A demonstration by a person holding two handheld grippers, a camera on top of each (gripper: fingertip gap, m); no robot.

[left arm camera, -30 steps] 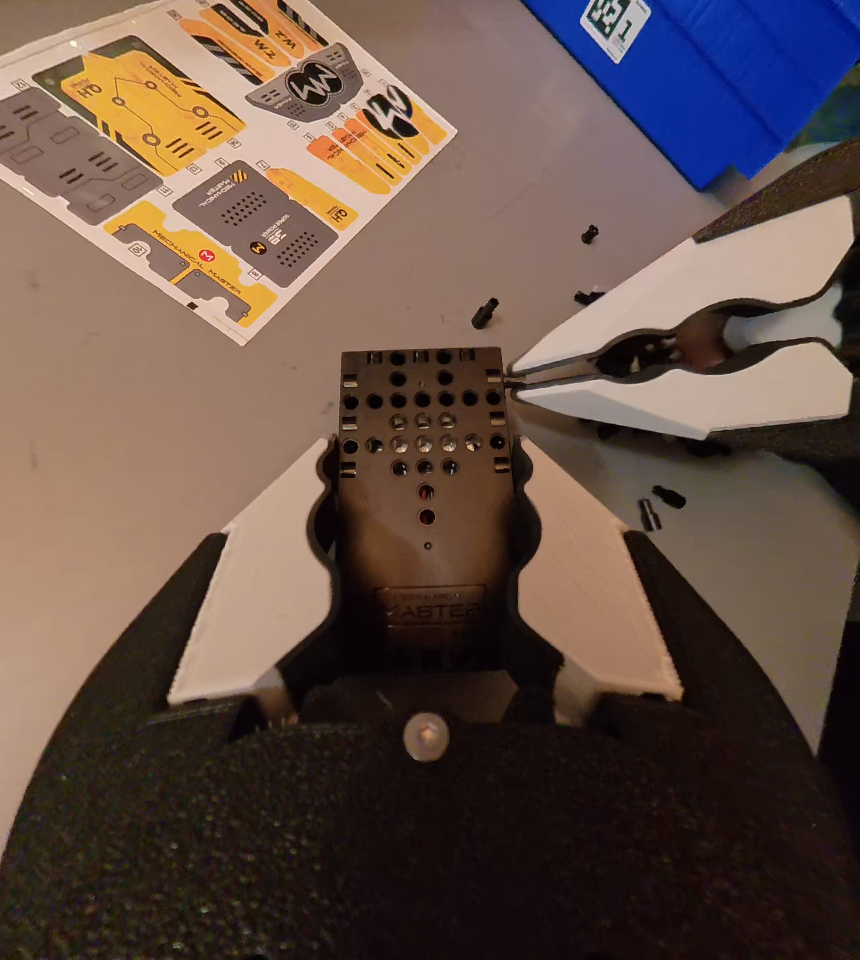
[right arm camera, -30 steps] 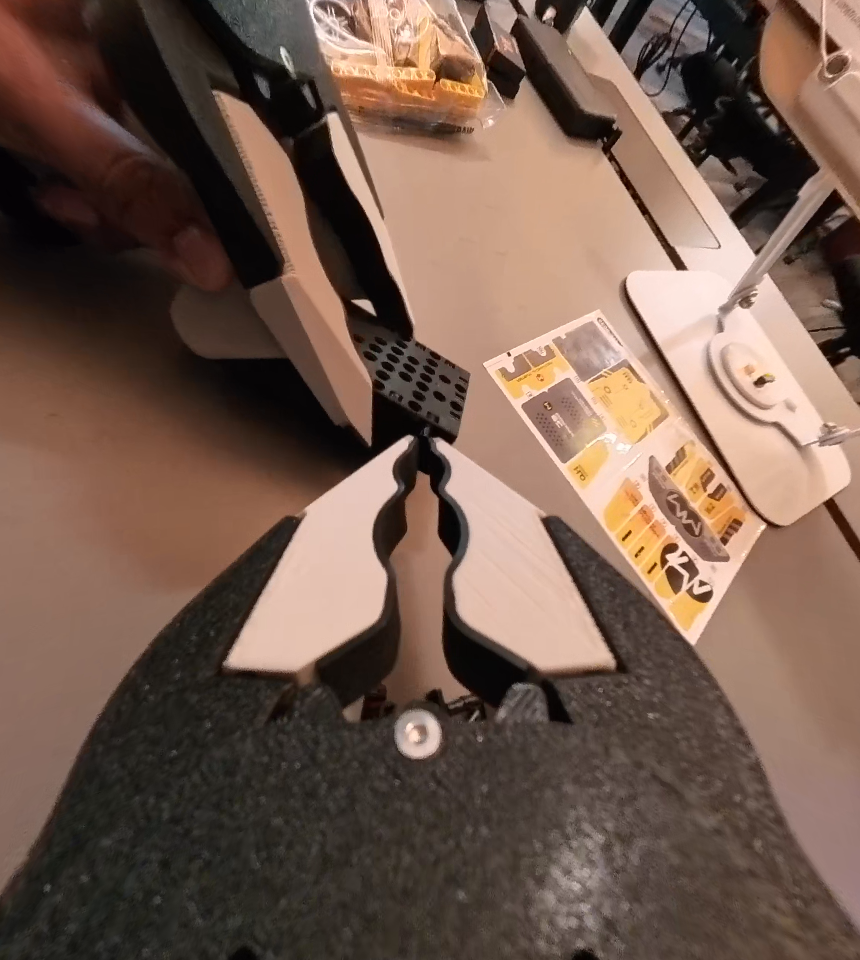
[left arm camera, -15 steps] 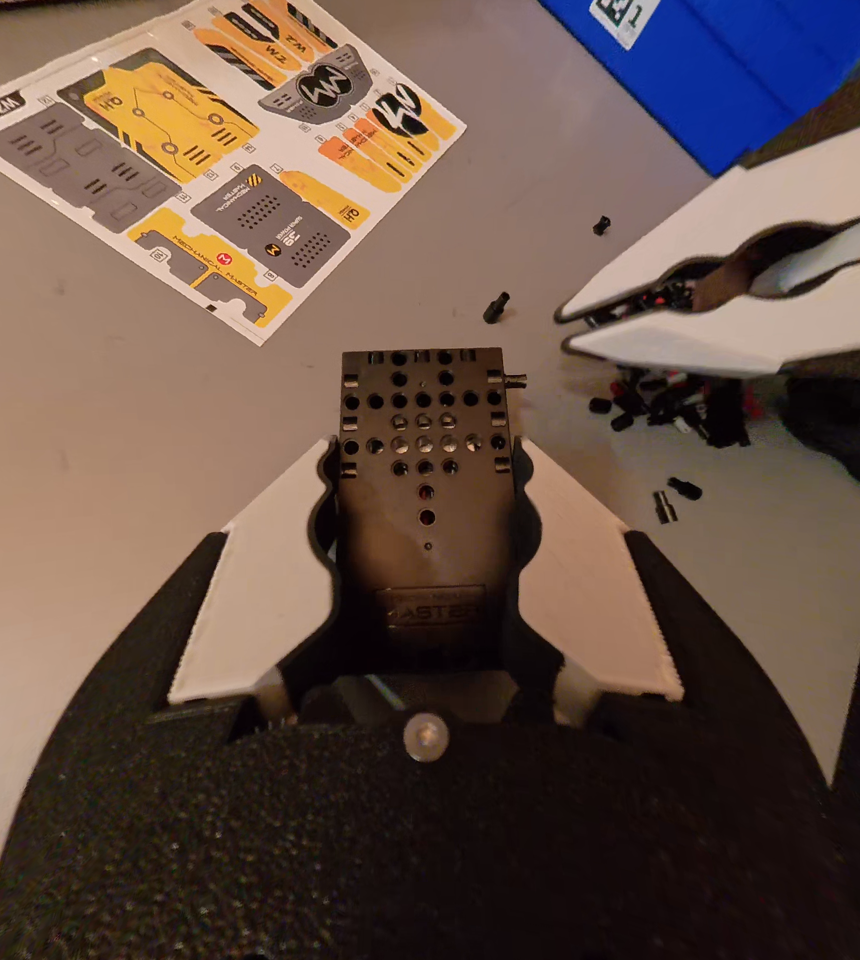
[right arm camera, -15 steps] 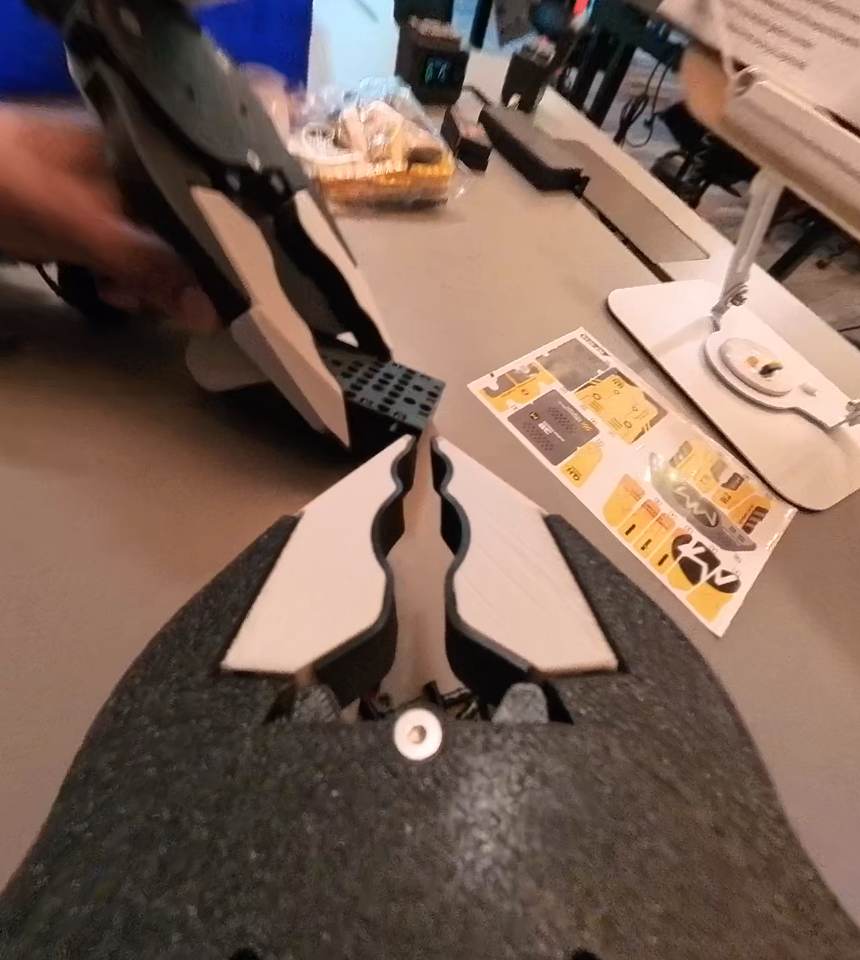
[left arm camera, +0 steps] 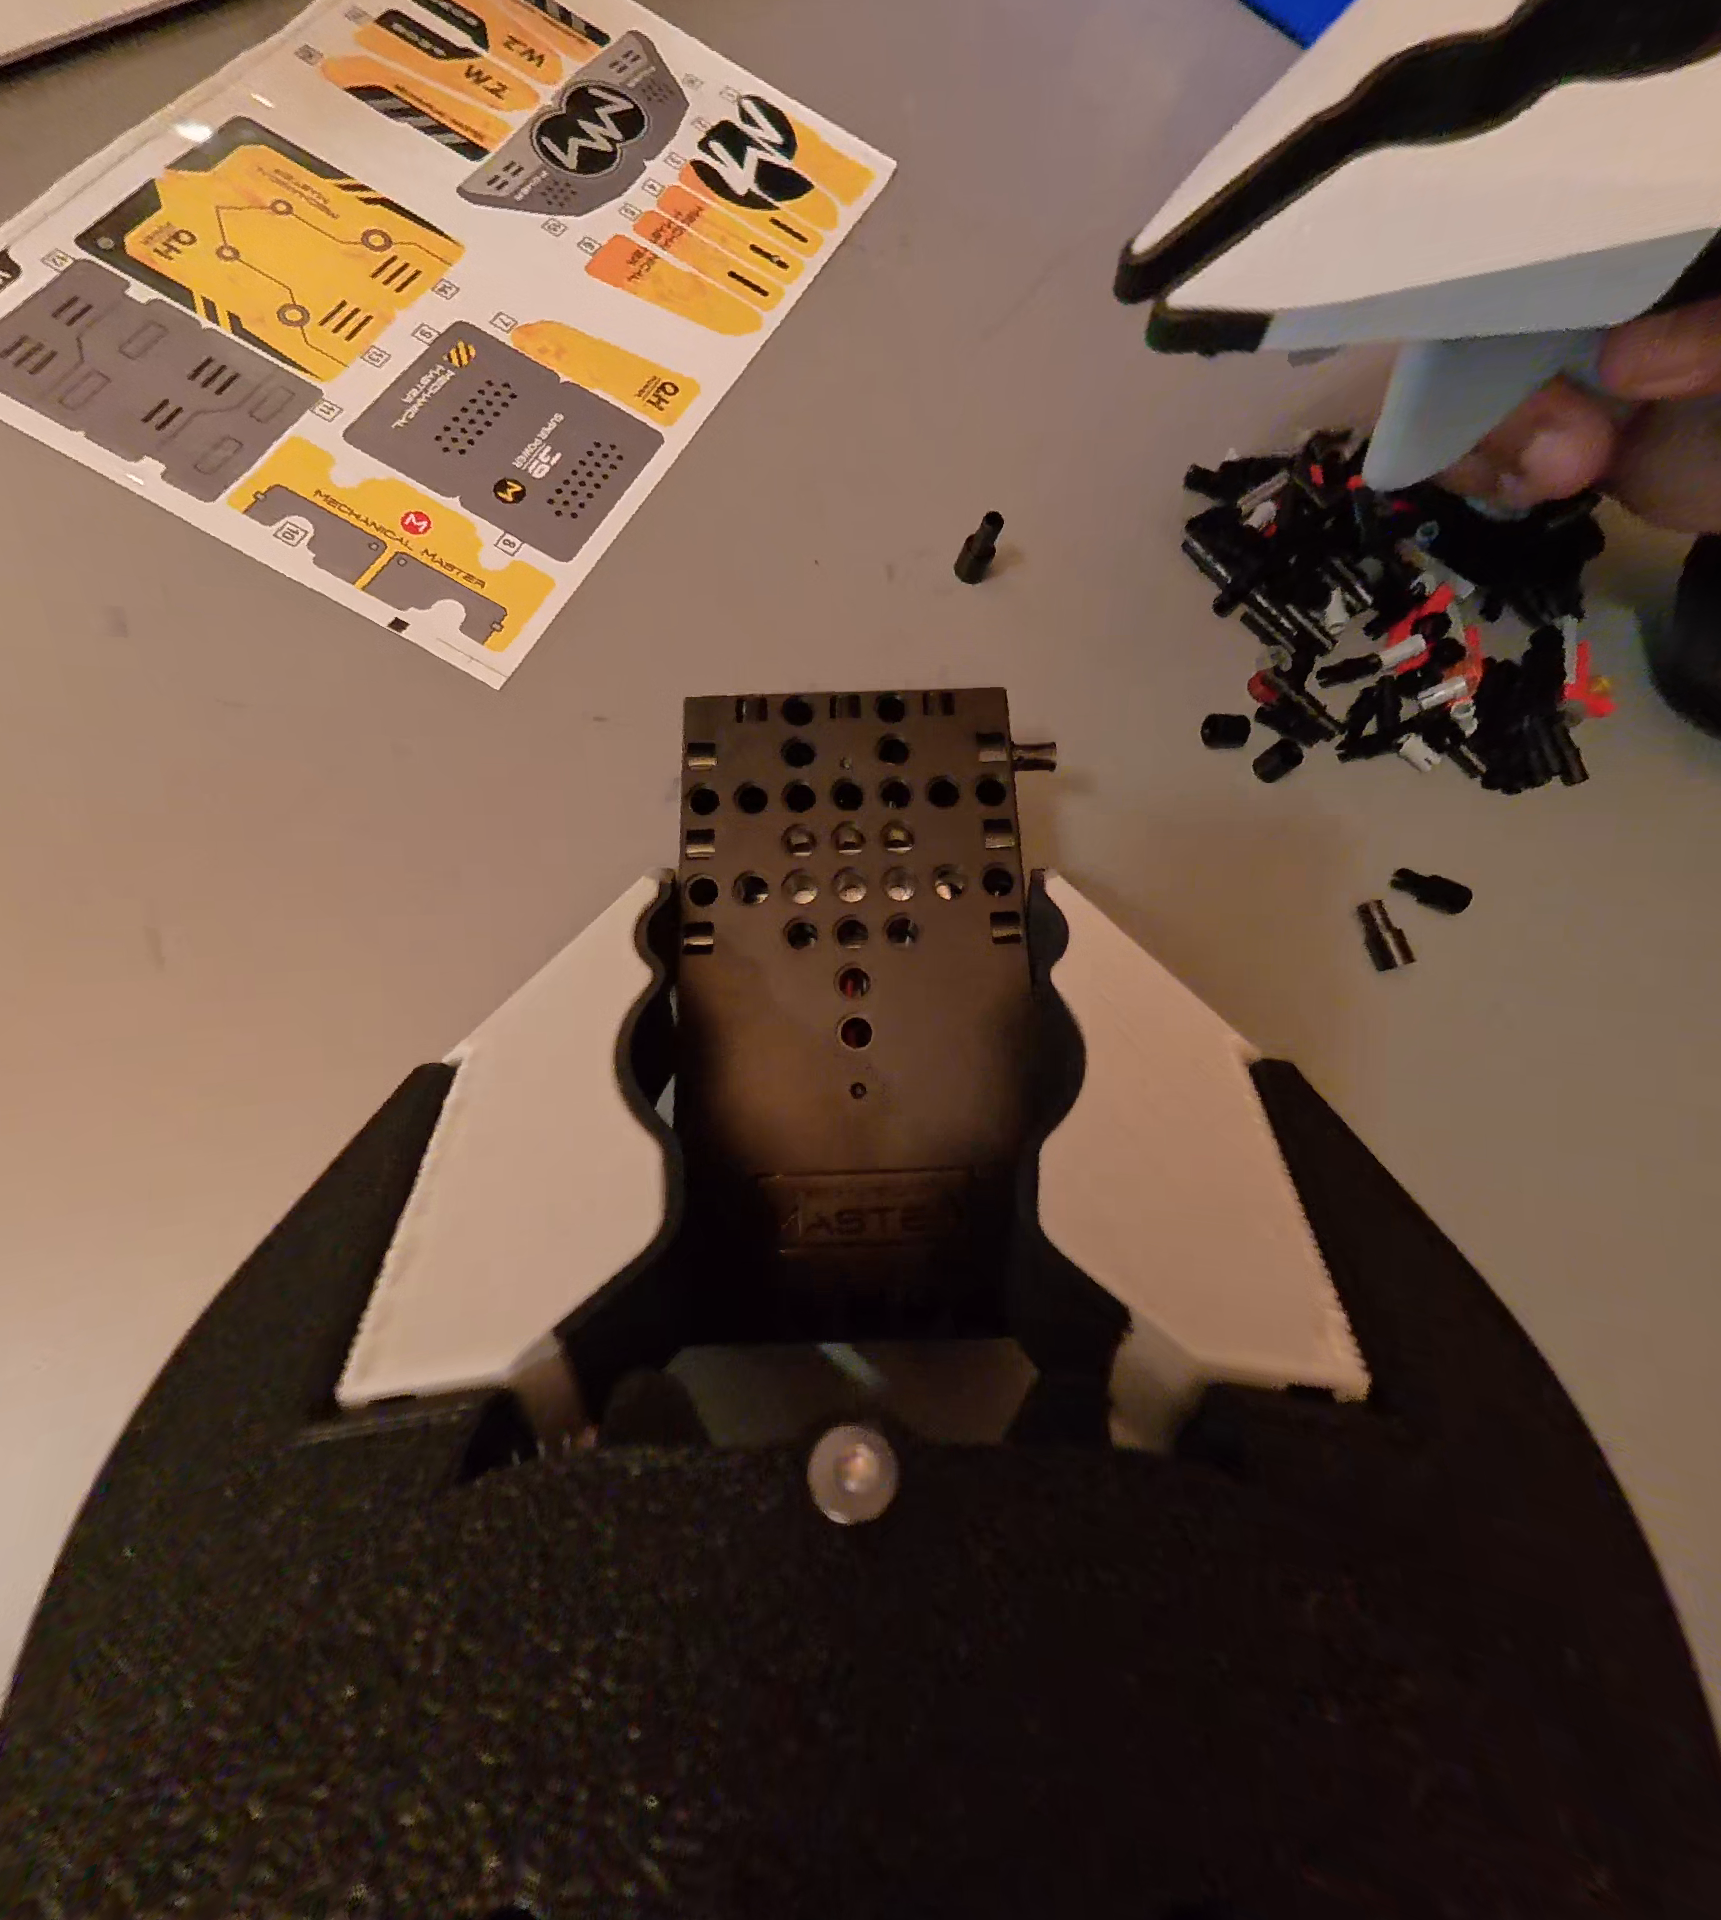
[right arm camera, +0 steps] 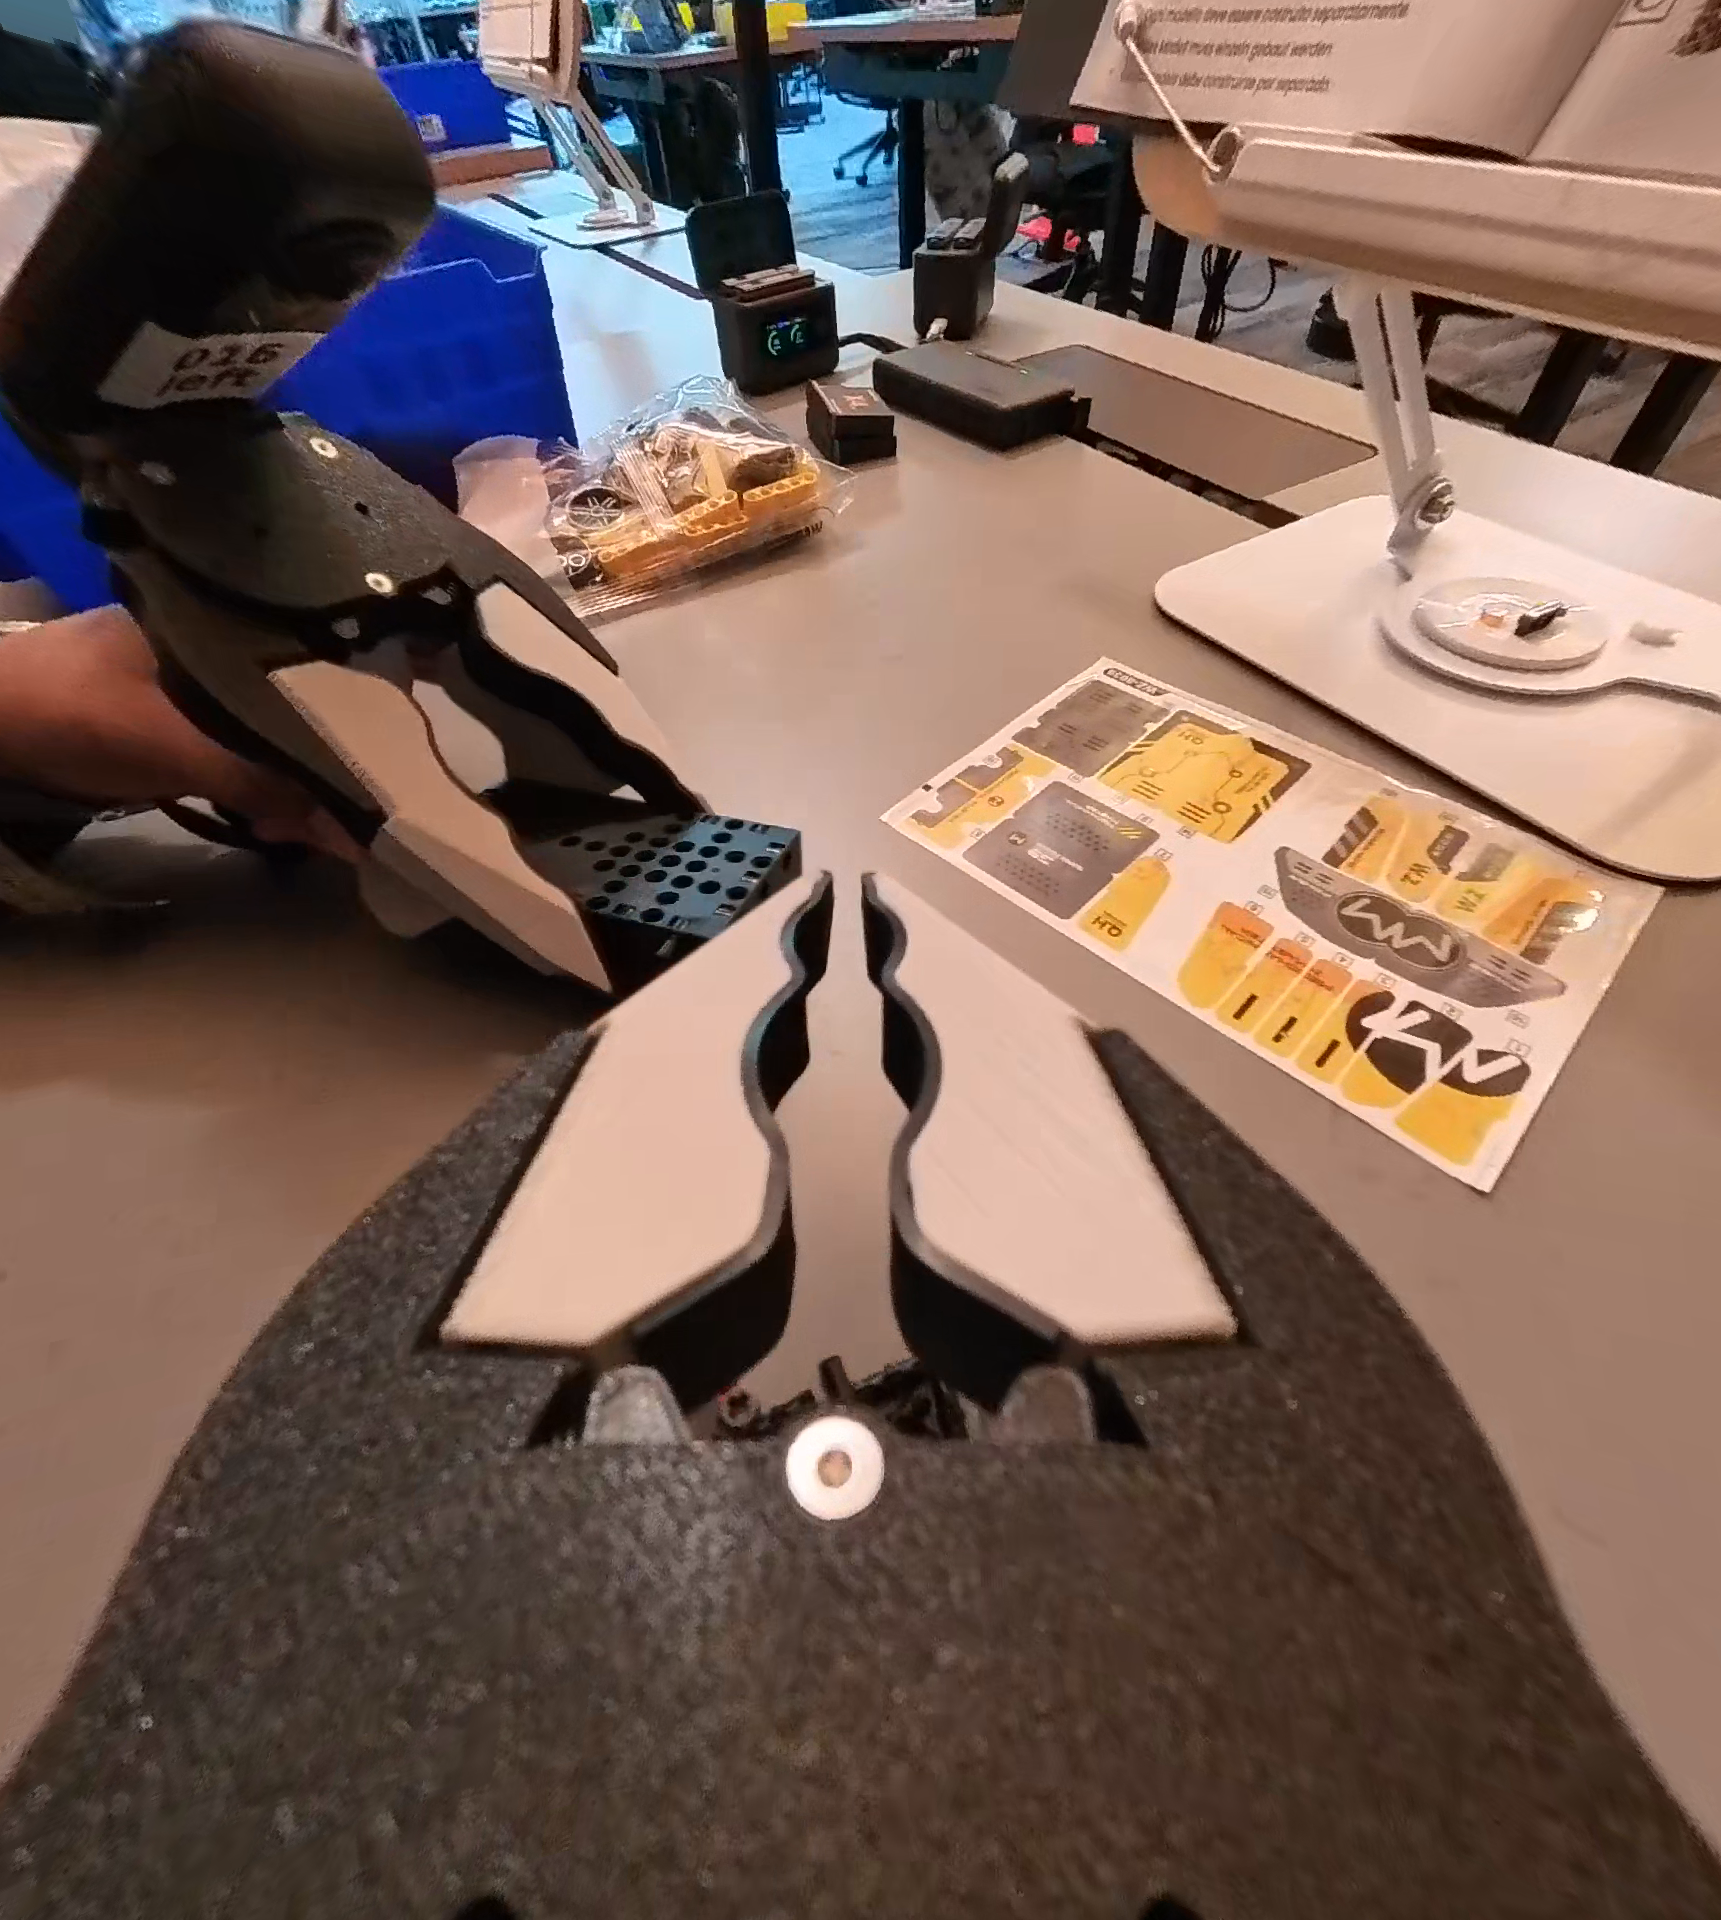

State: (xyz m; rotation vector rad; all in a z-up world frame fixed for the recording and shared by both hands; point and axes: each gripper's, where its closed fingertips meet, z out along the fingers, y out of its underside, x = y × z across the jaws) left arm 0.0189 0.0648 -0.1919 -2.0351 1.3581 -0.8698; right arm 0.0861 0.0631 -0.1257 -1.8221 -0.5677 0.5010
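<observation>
My left gripper (left arm camera: 851, 883) is shut on a black perforated block (left arm camera: 845, 1039) and holds it by its two long sides over the grey table (left arm camera: 212, 935). A small black pin (left arm camera: 1035, 752) sticks out of the block's right side near the far end. My right gripper (right arm camera: 843, 881) has its tips a little apart with nothing between them. It is just right of the block (right arm camera: 690, 862) and off it. In the left wrist view the right gripper (left arm camera: 1147, 307) is at the upper right, above a pile of small black, red and white parts (left arm camera: 1396, 623).
A yellow and grey sticker sheet (left arm camera: 399, 312) lies flat beyond the block. Loose black pins (left arm camera: 978, 545) lie near the pile. A bag of yellow parts (right arm camera: 690, 499), a white stand base (right arm camera: 1458, 665) and a blue bin (right arm camera: 420, 353) stand farther off. A hand (left arm camera: 1666, 416) holds the right gripper. One gripper's finger ends stand about 10 cm off the other's.
My right gripper was shut at the block's right side. It has since let go and drawn back up and to the right. The pin stays in the block. The left gripper has kept its hold.
</observation>
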